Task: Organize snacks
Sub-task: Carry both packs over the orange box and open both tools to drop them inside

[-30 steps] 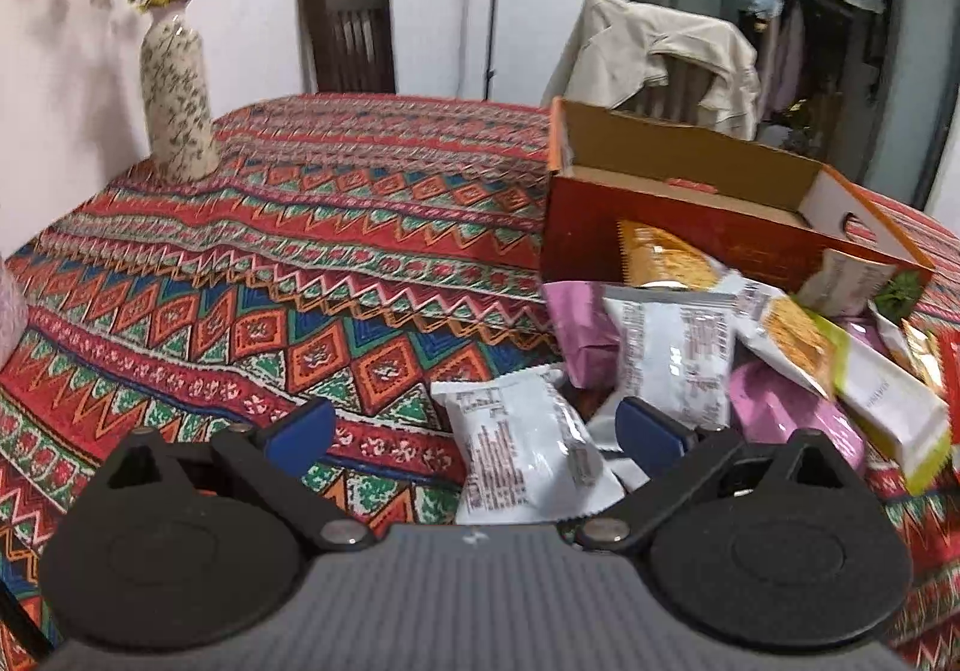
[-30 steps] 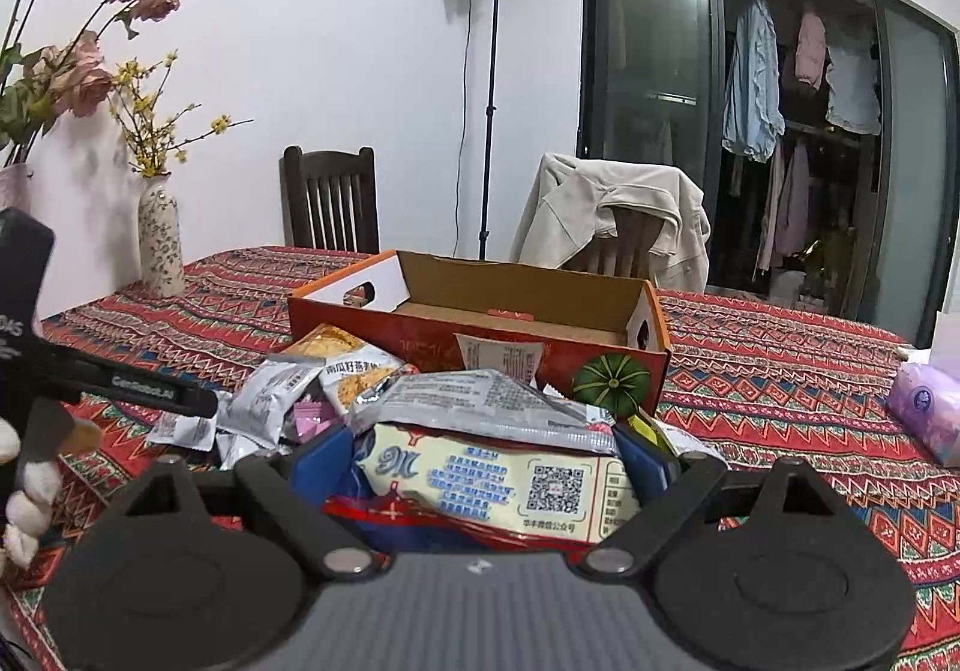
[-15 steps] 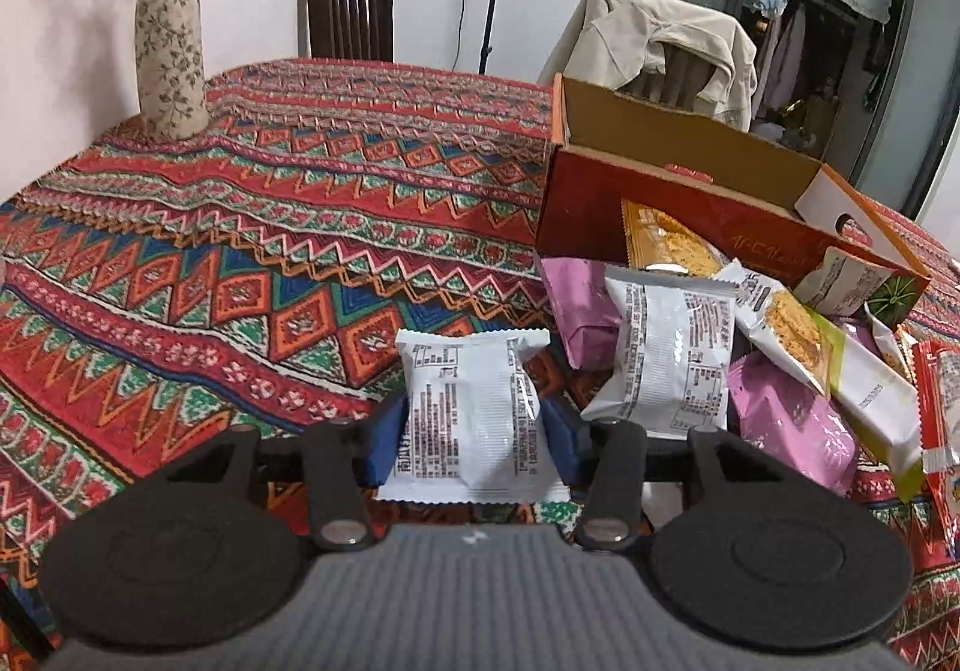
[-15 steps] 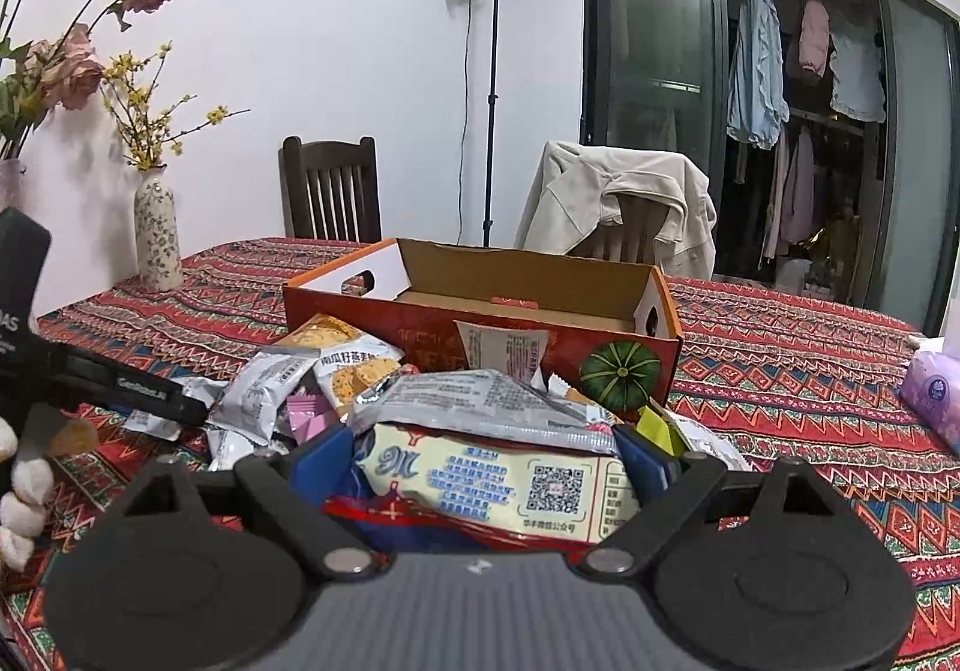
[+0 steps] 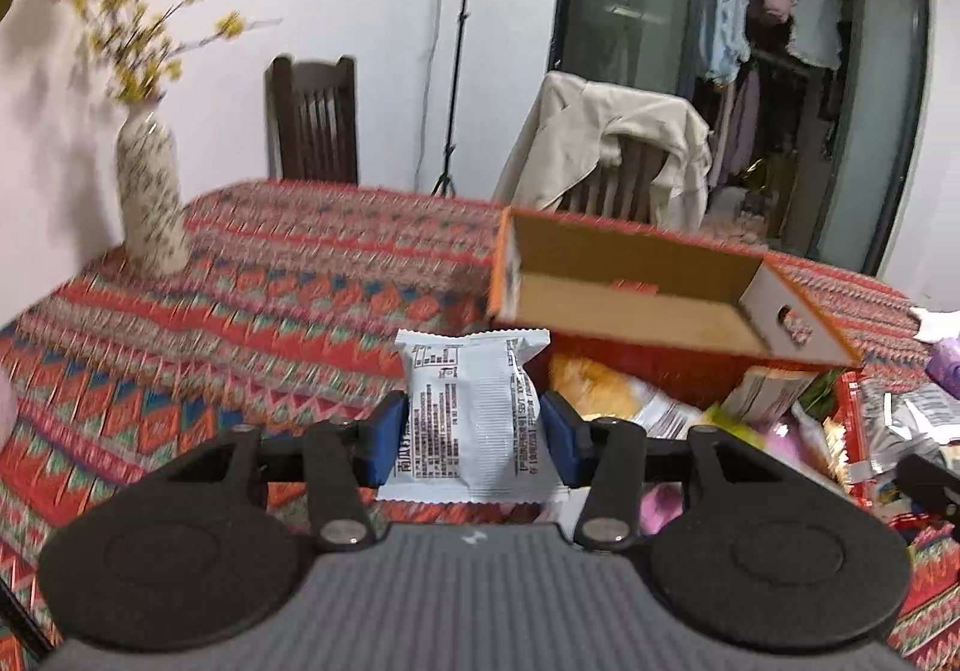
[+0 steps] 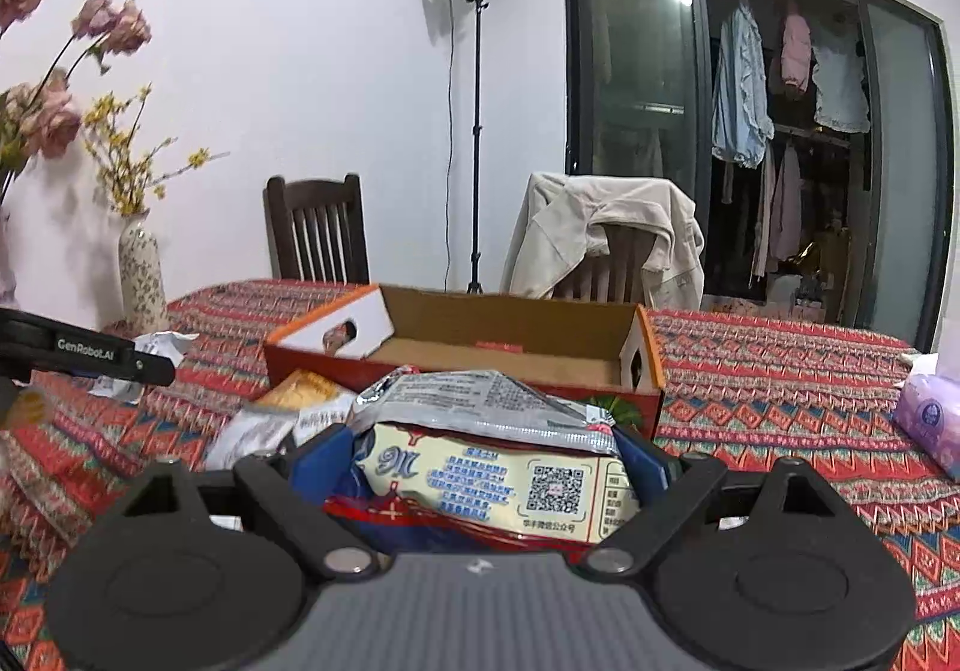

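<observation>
My left gripper [image 5: 474, 434] pinches a white snack packet [image 5: 474, 413] between its blue pads, lifted clear of the patterned tablecloth [image 5: 270, 281]. My right gripper [image 6: 480, 467] stands wide, clamping a stack of snack packets [image 6: 492, 467] before the open cardboard box [image 6: 468, 353].

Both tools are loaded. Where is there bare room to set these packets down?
The cardboard box floor looks bare between its walls. The tablecloth is free between the vase and the box. Crowded: the snack pile against the box's near wall.
</observation>
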The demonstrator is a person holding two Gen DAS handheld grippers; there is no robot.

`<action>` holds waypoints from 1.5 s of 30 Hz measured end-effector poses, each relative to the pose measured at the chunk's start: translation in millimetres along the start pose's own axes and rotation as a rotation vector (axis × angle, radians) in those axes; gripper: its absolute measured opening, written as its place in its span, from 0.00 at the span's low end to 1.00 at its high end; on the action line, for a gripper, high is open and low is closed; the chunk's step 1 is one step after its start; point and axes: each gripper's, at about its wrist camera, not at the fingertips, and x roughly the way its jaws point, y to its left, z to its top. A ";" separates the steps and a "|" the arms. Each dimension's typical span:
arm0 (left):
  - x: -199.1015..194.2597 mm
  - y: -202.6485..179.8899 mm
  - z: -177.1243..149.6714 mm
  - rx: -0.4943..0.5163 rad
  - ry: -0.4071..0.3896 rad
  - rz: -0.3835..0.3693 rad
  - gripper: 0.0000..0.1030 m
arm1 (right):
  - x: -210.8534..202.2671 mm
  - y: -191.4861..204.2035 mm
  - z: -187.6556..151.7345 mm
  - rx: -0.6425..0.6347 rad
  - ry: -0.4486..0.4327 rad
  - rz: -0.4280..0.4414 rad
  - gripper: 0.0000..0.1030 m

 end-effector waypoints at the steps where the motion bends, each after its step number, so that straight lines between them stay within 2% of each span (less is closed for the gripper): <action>1: 0.6 -4.7 6.0 0.008 -0.013 -0.008 0.48 | 1.6 -1.1 3.6 0.001 -0.010 -0.002 0.89; 7: 9.6 -29.6 35.6 0.037 -0.080 -0.033 0.48 | 19.2 -8.6 27.4 -0.008 -0.046 -0.017 0.89; 15: 35.3 -59.5 65.6 0.034 -0.099 -0.060 0.48 | 52.4 -22.0 62.3 0.003 -0.080 -0.033 0.89; 20: 66.3 -69.8 81.1 0.003 -0.073 -0.060 0.48 | 82.3 -30.7 77.6 0.015 -0.079 -0.052 0.89; 26: 107.0 -77.0 89.6 -0.014 -0.067 -0.023 0.48 | 126.8 -42.1 86.6 0.048 -0.060 -0.082 0.89; 31: 140.7 -79.9 86.1 -0.020 -0.031 -0.006 0.48 | 164.9 -53.6 83.4 0.081 -0.029 -0.097 0.89; 37: 164.6 -82.3 77.0 0.009 0.010 -0.007 0.49 | 192.4 -65.5 70.6 0.094 0.022 -0.092 0.89; 39: 166.4 -81.3 75.3 0.009 0.014 -0.012 0.55 | 198.6 -69.6 66.5 0.108 0.043 -0.084 0.91; 41: 165.0 -80.6 73.8 0.012 -0.002 -0.005 0.78 | 201.2 -73.3 63.0 0.122 0.052 -0.077 0.94; 43: 161.3 -81.1 73.0 0.017 -0.025 0.002 0.83 | 199.8 -74.8 60.6 0.133 0.051 -0.079 1.00; 45: 159.1 -80.1 73.8 0.009 -0.030 -0.011 0.95 | 199.4 -75.9 60.1 0.136 0.049 -0.082 1.00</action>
